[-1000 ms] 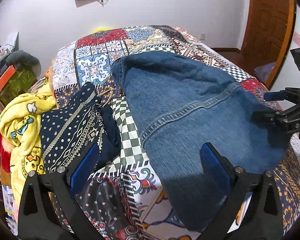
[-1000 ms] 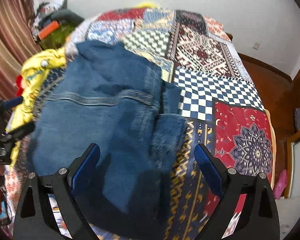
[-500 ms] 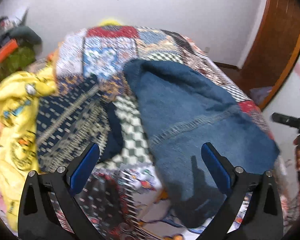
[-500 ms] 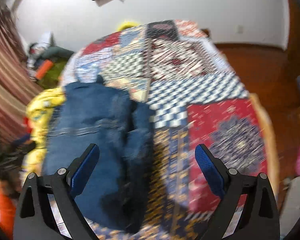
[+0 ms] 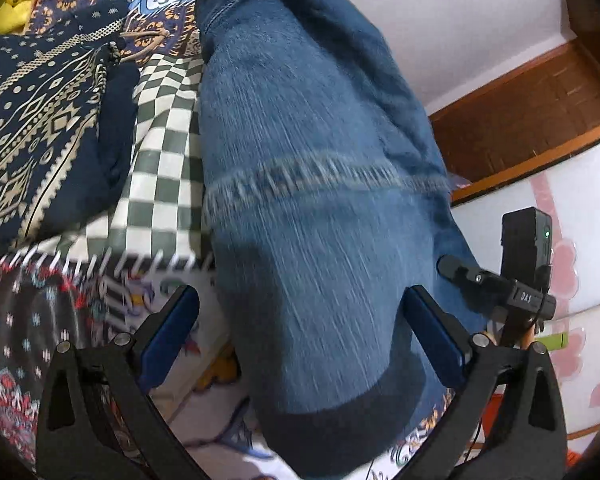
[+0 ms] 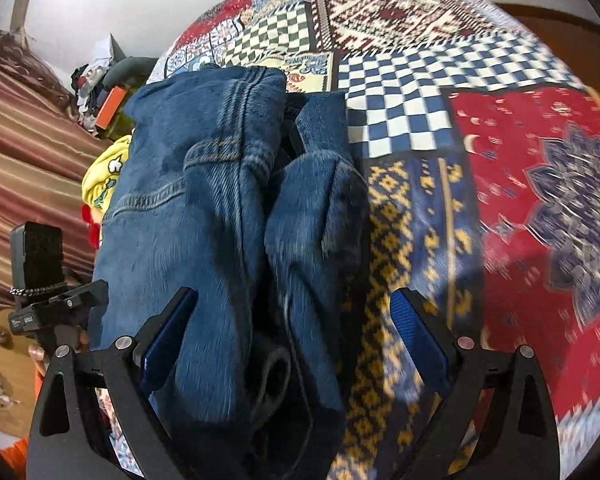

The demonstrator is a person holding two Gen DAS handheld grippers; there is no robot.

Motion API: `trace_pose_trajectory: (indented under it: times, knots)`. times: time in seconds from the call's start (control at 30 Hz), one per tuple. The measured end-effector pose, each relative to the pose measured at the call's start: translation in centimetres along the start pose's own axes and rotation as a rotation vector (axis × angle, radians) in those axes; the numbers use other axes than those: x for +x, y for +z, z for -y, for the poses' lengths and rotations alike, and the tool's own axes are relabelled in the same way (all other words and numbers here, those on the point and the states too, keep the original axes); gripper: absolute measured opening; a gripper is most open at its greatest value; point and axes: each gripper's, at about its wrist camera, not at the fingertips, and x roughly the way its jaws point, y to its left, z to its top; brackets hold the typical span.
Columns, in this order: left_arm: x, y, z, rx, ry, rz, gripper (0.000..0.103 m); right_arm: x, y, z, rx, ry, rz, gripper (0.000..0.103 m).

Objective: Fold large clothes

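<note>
the folded blue jeans [image 5: 312, 208] lie lengthwise on the bed, on its patchwork bedspread [image 5: 160, 128], running from the near edge toward the far wall. in the left wrist view the left gripper [image 5: 300, 332] hangs low over the near end of the jeans with its blue pads spread wide, one pad over the bedspread to the left, the other over the denim's right side; nothing is between them in a grip. left of the jeans lies a dark navy patterned cloth [image 5: 32, 120], apart from them across a green checked patch.

in the right wrist view the right gripper [image 6: 296, 340] also stands open, its pads straddling the near right part of the jeans [image 6: 204, 216], where a thick fold of denim bunches up beside the main stack. the bedspread [image 6: 520, 184] stretches bare to the right. a yellow printed garment [image 6: 104, 172] shows past the left edge of the jeans, and the left gripper's body [image 6: 48, 300] sits at the near left. both views are motion-blurred.
</note>
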Motion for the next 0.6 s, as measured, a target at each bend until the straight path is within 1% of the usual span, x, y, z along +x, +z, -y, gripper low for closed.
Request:
trace_pose_trajectory:
  times: [0.07, 0.13, 0.2, 0.3, 0.37, 0.43, 0.47, 0.53, 0.57, 0.6]
  knots:
    - [0.9, 0.9, -0.1, -0.01, -0.022, -0.02, 0.103, 0.8, 0.6, 0.1, 0.012, 0.029, -0.031, 0.095]
    - [2.0, 1.5, 0.0, -0.015, -0.039, -0.045, 0.103, 1.3, 1.0, 0.0, 0.014, 0.053, -0.039, 0.095]
    - [2.7, 1.9, 0.2, -0.01, -0.038, -0.049, 0.103, 1.3, 1.4, -0.1, 0.0, 0.066, -0.035, 0.09]
    - [3.0, 2.3, 0.7, -0.002, -0.049, -0.04, 0.095, 1.1, 1.2, -0.3, -0.002, 0.065, -0.037, 0.085]
    - [3.1, 2.4, 0.9, -0.003, -0.049, -0.027, 0.091, 0.9, 0.9, -0.2, 0.001, 0.071, -0.039, 0.078]
    - [2.8, 2.1, 1.2, 0.015, -0.043, -0.008, 0.083, 0.7, 0.9, 0.1, 0.027, 0.077, -0.032, 0.065]
    - [2.6, 1.9, 1.6, 0.032, -0.037, 0.002, 0.081, 0.3, 0.9, 0.3, 0.051, 0.083, -0.026, 0.061]
    - [2.1, 1.5, 2.2, 0.064, -0.023, 0.016, 0.071, -0.4, 0.6, 0.2, 0.092, 0.085, -0.016, 0.048]
    - [1.8, 1.3, 2.7, 0.075, -0.019, 0.022, 0.069, -0.8, 0.6, -0.3, 0.085, 0.078, -0.009, 0.044]
    - [1.4, 1.1, 3.1, 0.085, -0.014, 0.026, 0.064, -1.2, 0.5, -1.0, 0.069, 0.067, -0.002, 0.038]
